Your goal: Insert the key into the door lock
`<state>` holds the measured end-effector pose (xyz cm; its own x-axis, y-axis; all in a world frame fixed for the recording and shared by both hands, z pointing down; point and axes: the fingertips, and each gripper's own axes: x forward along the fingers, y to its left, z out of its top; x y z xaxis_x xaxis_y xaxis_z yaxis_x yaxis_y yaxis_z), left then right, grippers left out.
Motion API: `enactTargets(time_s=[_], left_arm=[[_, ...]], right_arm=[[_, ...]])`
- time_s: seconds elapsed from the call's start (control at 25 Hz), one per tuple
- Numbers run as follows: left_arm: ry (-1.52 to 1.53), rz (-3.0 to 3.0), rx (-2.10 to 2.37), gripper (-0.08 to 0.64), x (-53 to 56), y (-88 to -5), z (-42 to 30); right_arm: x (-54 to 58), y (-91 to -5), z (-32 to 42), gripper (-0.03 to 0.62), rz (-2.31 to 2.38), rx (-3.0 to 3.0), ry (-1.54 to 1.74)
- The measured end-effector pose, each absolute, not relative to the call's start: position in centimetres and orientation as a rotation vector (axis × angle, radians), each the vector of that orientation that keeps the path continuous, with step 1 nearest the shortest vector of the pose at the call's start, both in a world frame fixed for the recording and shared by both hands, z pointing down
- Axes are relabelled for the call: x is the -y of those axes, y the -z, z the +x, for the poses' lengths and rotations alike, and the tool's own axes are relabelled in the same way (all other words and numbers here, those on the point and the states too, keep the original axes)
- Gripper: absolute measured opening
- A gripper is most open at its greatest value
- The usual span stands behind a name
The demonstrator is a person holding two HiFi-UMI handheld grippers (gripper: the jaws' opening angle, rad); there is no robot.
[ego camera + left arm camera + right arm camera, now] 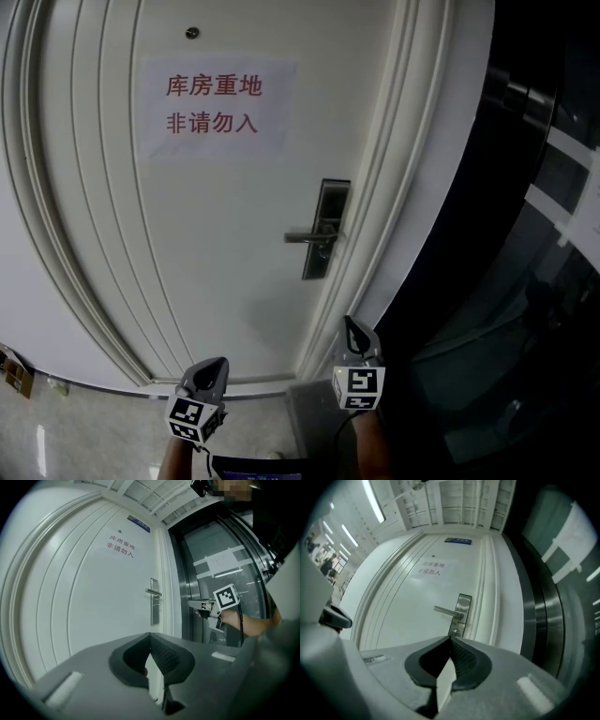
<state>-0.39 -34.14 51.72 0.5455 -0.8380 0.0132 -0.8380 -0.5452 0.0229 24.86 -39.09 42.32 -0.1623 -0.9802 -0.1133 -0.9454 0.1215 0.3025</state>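
Though plain, door [234,281] sign [214,105]: 库房重地 非请勿入

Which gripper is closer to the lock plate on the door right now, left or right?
Right. In the head view, the right gripper sits just below the lock plate, slightly to its right; the left gripper is lower and well off to the left.
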Motion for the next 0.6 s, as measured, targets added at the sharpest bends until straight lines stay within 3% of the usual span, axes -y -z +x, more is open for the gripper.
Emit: enactTargets(time_s=[0.6], left_arm=[[0.002,2.767,1.438,0.002,33.7,-51.5,-0.2]], right_arm=[[33.4,-49.2,24.1,0.002,2.029,2.392,0.038]])
